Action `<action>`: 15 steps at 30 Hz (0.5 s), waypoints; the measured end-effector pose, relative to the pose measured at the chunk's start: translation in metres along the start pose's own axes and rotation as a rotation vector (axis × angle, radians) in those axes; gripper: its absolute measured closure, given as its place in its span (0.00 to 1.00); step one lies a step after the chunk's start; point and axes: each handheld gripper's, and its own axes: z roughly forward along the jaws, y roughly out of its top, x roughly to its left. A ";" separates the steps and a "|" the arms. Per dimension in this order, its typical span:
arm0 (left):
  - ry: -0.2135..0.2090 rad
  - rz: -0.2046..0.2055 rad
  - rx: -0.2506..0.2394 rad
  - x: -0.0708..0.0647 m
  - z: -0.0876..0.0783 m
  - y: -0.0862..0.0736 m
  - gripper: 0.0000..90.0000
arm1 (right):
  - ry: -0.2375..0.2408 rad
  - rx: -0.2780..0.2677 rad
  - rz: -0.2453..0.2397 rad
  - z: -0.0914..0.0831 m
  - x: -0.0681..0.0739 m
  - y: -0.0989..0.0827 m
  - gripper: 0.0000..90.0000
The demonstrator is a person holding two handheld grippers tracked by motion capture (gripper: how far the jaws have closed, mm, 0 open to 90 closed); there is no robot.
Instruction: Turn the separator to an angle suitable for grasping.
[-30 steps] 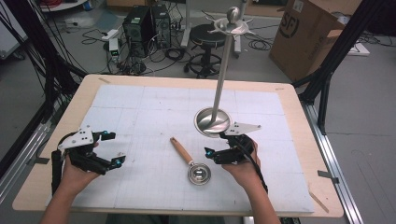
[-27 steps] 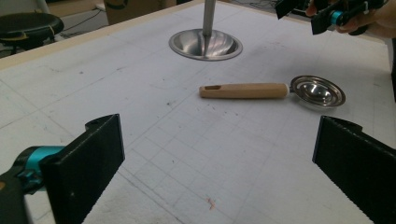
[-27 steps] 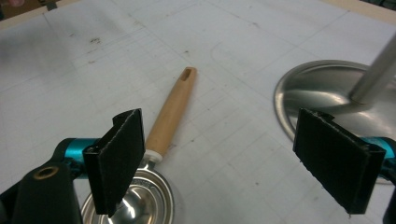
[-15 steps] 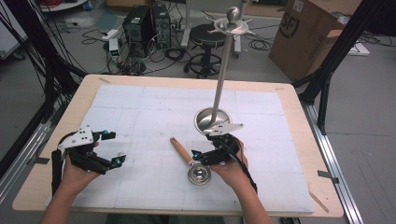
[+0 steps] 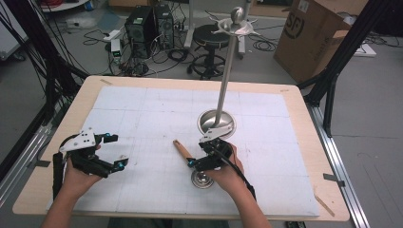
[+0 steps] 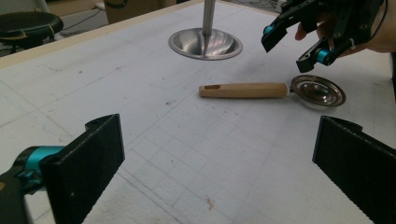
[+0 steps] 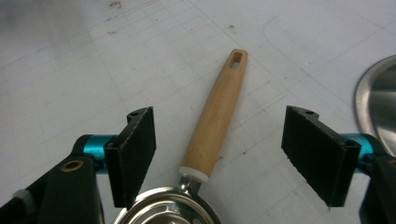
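Strainer [image 5: 202,178] with the wooden handle [image 5: 182,150] lies flat on the white mat [image 5: 142,109] of the table [image 5: 304,156], just in front of the round base [image 5: 216,121] of the metal stand [image 5: 227,76].

Change noted: your right tool [image 5: 192,161] has come across from the stand side, where it was a second ago, and now sits low over the strainer. Its jaws have just been closing from full spread, yet they are still apart, with the handle between them and neither pad touching it. Judgement: you are lined up for a pinch on the handle close to the bowl; the grasp itself is not yet made.

Your left tool [image 5: 114,151] rests near the left edge of the mat, well apart from the strainer, jaws spread and empty, in the same place as before.

View comparison: the right gripper view shows the clear gaps on both sides of the handle [image 7: 215,116] and the hanging slot [image 7: 237,58] at its far end. The left gripper view shows the right tool [image 6: 294,49] hovering above the metal bowl [image 6: 318,90] rather than resting on it. The high view alone shows the hooks [image 5: 236,26] at the stand's top.
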 end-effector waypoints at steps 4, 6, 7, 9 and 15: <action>0.002 0.003 0.009 0.001 0.001 -0.001 0.03 | 0.004 0.024 -0.001 0.005 0.001 0.000 0.33; 0.002 0.004 0.009 0.001 0.001 -0.001 0.03 | 0.003 0.038 0.001 0.008 0.002 0.000 0.34; 0.002 0.004 0.009 0.001 0.001 -0.001 0.03 | 0.003 0.049 0.004 0.009 0.002 0.000 0.35; 0.002 0.001 0.007 0.001 0.001 -0.001 0.03 | 0.008 0.064 0.010 0.011 0.002 0.000 0.38; 0.001 0.007 0.007 0.001 0.000 0.000 0.03 | -0.001 0.121 -0.008 0.020 0.008 0.000 0.43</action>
